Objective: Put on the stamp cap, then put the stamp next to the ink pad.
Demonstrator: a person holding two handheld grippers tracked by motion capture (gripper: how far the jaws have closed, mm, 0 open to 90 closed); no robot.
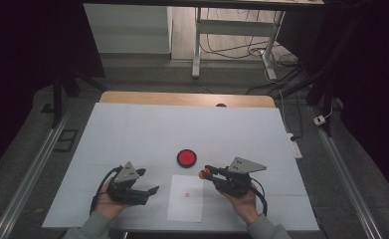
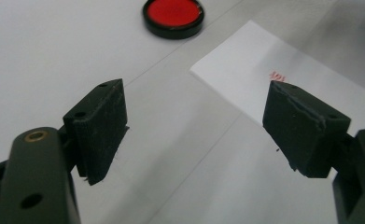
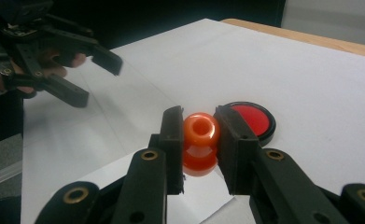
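Observation:
My right gripper (image 3: 200, 126) is shut on a small orange spool-shaped piece (image 3: 200, 142) with a hole in its end; from above the orange piece (image 1: 202, 174) shows at the right gripper (image 1: 205, 172) tips, over the top right corner of a white paper sheet (image 1: 185, 198). The sheet carries a small red mark (image 1: 186, 194). A round black dish with a red inside (image 1: 186, 158) lies just beyond the sheet. My left gripper (image 1: 149, 181) is held open left of the sheet, nothing between its jaws; its own view shows the paper (image 2: 264, 79) and the dish (image 2: 173, 16) ahead.
A white mat (image 1: 132, 134) covers the wooden table (image 1: 182, 98), whose far edge shows bare wood. A metal rail (image 1: 28, 179) runs along the left of the table and another along the right. Cables and a desk frame (image 1: 232, 30) lie on the floor beyond.

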